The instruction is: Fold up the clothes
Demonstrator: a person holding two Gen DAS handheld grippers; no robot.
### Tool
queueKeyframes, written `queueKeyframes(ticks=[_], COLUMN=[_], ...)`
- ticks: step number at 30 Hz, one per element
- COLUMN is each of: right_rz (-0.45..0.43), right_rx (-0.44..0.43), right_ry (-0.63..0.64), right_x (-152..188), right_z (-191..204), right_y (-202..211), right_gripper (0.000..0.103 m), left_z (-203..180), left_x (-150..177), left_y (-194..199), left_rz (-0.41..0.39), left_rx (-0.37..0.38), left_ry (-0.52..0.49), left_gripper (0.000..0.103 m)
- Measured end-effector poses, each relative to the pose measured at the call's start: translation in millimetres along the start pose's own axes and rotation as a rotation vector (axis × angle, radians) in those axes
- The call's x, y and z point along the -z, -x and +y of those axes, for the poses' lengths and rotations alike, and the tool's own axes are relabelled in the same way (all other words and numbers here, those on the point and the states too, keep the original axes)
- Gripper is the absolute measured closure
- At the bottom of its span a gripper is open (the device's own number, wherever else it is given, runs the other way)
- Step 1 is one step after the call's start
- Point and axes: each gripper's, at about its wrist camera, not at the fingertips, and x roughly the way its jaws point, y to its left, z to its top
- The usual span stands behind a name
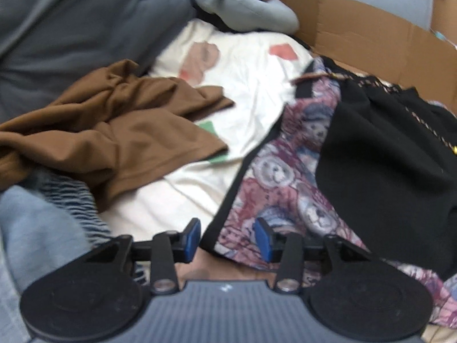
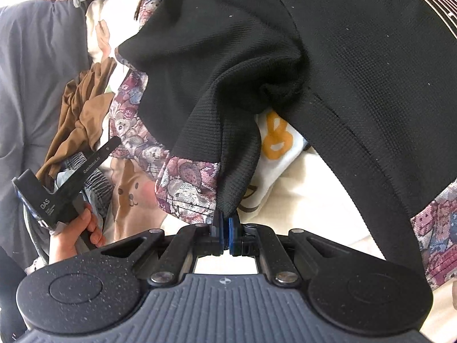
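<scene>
1. On a cream printed sheet [image 1: 257, 85], a heap of loose clothes; grey upholstery [image 1: 71, 28] along the far left edge, flattened brown cardboard [image 1: 371, 40] along the far right edge.
2. Near the sheet's left edge, a crumpled brown garment [image 1: 114, 131]; beside it at the near left corner, a striped dark cloth [image 1: 77, 200] and a pale blue piece [image 1: 37, 228].
3. Toward the far edge, a light grey sleeve-like piece [image 1: 242, 5], lying across the top of the sheet.
4. Over the right half of the sheet, the black garment [image 2: 328, 71] with its bear-print lining [image 1: 285, 185], partly lifted and draped; long axis roughly from the near edge toward the far right corner, a pinched corner pulled toward the near edge. Pale lettering at the upper right in the right wrist view, too cropped to read.
5. Right gripper [image 2: 224, 228]: clenched, grasping that pinched black corner between blue pads.
6. Left gripper [image 1: 227, 238]: released, jaws partway apart, hovering just over the dark-trimmed edge of the bear-print lining; contact with either pad impossible to tell through the blur.
7. At the left in the right wrist view, a hand [image 2: 74, 231] around the left gripper's handle.
</scene>
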Motion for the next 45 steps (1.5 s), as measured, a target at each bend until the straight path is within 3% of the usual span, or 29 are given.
queueKeyframes(ticks=[1,3,5,10,18,21,27,34,45], right_rz=[0.001,0.003,0.001,0.021,0.134,0.176,0.185,0.158,0.175], right_rx=[0.002,0.008,0.01,0.014,0.025,0.016,-0.043,-0.114,-0.186], right_ry=[-0.003,0.003,0.008,0.039,0.214,0.293,0.306,0.255,0.238], right_x=[0,-2,-5,-11,-15,-19,-29,-33,-26], right_z=[-1,-1,0,7,31,39,35,15,-15], right_y=[0,0,0,-4,-14,-17,-5,17,55], right_gripper=[0.102,0.102,0.102,0.102,0.102,0.102,0.102,0.102,0.103], left_z=[-2,-3,-3,-11,-21,-25,-24,-9,29], left_x=[1,4,7,14,25,24,19,-10,-37], left_y=[-3,-8,-9,-9,-8,-6,15,61,122], left_rz=[0.001,0.015,0.017,0.016,-0.01,-0.012,-0.023,-0.052,0.003], left_rx=[-0.002,-0.005,-0.012,-0.03,-0.053,-0.059,-0.035,0.028,0.089], left_ry=[-0.012,-0.023,-0.027,-0.078,-0.159,-0.186,-0.142,-0.032,0.161], left_gripper=[0.065,0.08,0.084,0.087,0.087,0.094,0.097,0.097,0.097])
